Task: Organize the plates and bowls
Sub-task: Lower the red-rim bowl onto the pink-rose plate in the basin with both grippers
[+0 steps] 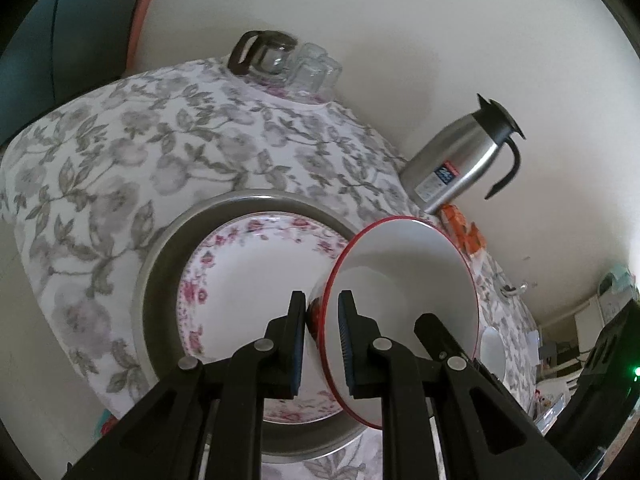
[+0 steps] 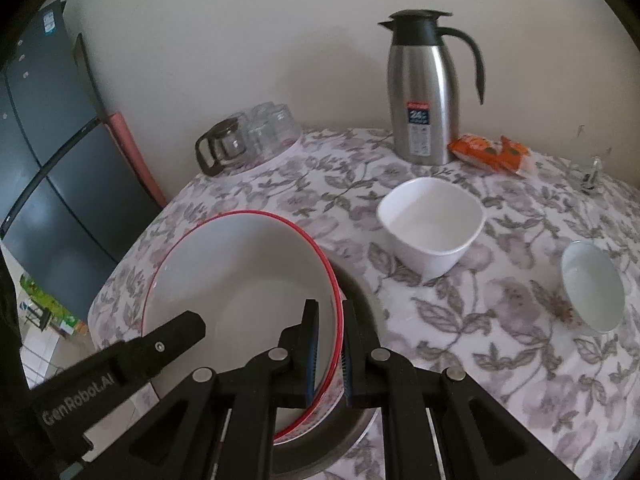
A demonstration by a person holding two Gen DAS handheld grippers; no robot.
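Observation:
A white bowl with a red rim point(image 1: 404, 300) hangs tilted over a pink-flowered plate point(image 1: 260, 264), which lies in a round metal tray point(image 1: 160, 280). My left gripper point(image 1: 322, 300) is shut on the bowl's rim, one pad inside and one outside. In the right wrist view the same bowl point(image 2: 240, 280) is gripped at its other side by my right gripper point(image 2: 330, 306), also shut on the rim. The metal tray point(image 2: 360, 292) shows beneath it, and the bowl hides the plate there.
On the flowered tablecloth stand a square white bowl point(image 2: 432, 224), a small white bowl point(image 2: 592, 284), a steel thermos jug point(image 2: 424, 92), an orange packet point(image 2: 488, 152) and a glass carafe with upturned glasses point(image 2: 248, 136). A dark fridge point(image 2: 48, 160) stands left of the table.

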